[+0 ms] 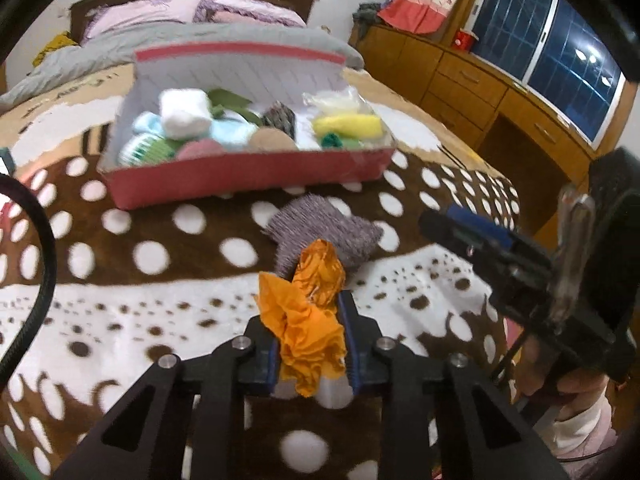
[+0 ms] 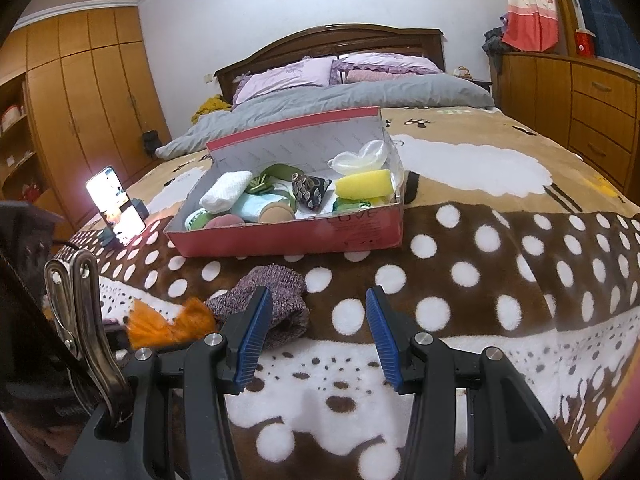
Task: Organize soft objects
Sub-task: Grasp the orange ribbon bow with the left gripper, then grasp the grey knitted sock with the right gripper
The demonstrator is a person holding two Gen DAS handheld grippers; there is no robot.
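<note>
My left gripper (image 1: 310, 312) is shut on a crumpled orange cloth (image 1: 310, 320) and holds it above the spotted blanket. The orange cloth also shows in the right wrist view (image 2: 168, 326), at the left. A grey knitted sock (image 1: 324, 232) lies on the blanket just beyond it; it also shows in the right wrist view (image 2: 272, 296). A red cardboard box (image 1: 248, 184) with its lid up holds several soft items: a white towel, a yellow sponge, green and blue cloths. My right gripper (image 2: 316, 312) is open and empty, just right of the sock, in front of the box (image 2: 288, 236).
A brown blanket with white dots (image 2: 480, 264) covers the bed. A lit phone on a stand (image 2: 116, 204) sits at the bed's left edge. Grey duvet and pillows (image 2: 340, 92) lie beyond the box. Wooden drawers (image 2: 592, 112) stand to the right, wardrobes to the left.
</note>
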